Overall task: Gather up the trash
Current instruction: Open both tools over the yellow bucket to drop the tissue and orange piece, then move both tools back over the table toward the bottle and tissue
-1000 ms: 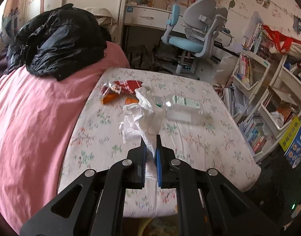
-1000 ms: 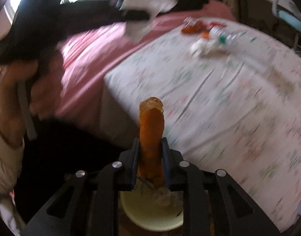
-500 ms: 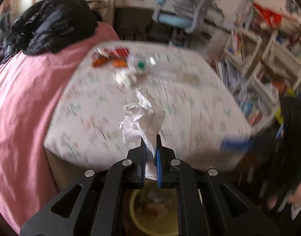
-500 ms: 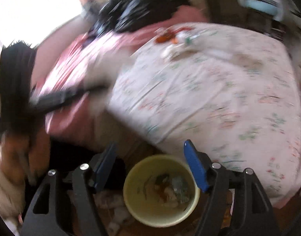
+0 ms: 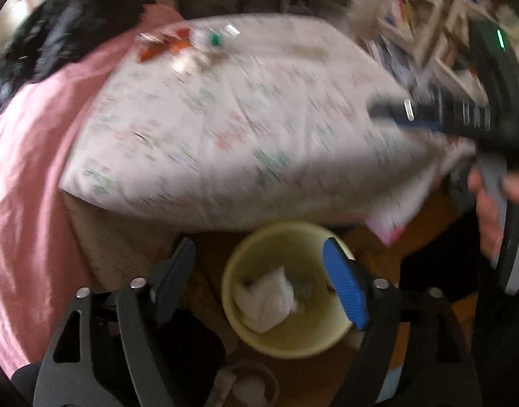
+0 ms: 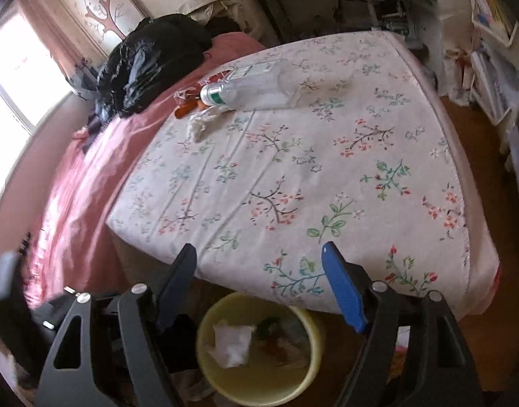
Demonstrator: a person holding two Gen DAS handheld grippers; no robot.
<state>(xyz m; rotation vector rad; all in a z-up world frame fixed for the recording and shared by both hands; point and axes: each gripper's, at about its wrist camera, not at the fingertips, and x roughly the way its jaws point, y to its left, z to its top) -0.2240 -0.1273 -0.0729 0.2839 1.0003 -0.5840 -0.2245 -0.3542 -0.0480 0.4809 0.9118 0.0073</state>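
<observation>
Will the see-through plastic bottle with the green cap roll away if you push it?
Probably. The clear plastic bottle with the green cap lies on its side on the flowery bedsheet. It looks empty, so likely light. The soft sheet may slow it, and thin plastic could dent when squeezed.

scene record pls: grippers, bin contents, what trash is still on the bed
left gripper: jaws just opened, nothing between them, above bin
right gripper: jaws just opened, empty, near bin
bin: yellow, on floor at bed edge
in bin: white tissue, other scraps, blurred
on bed: clear plastic bottle lying down, red-orange wrappers, small crumpled tissue
bed: floral sheet
</observation>
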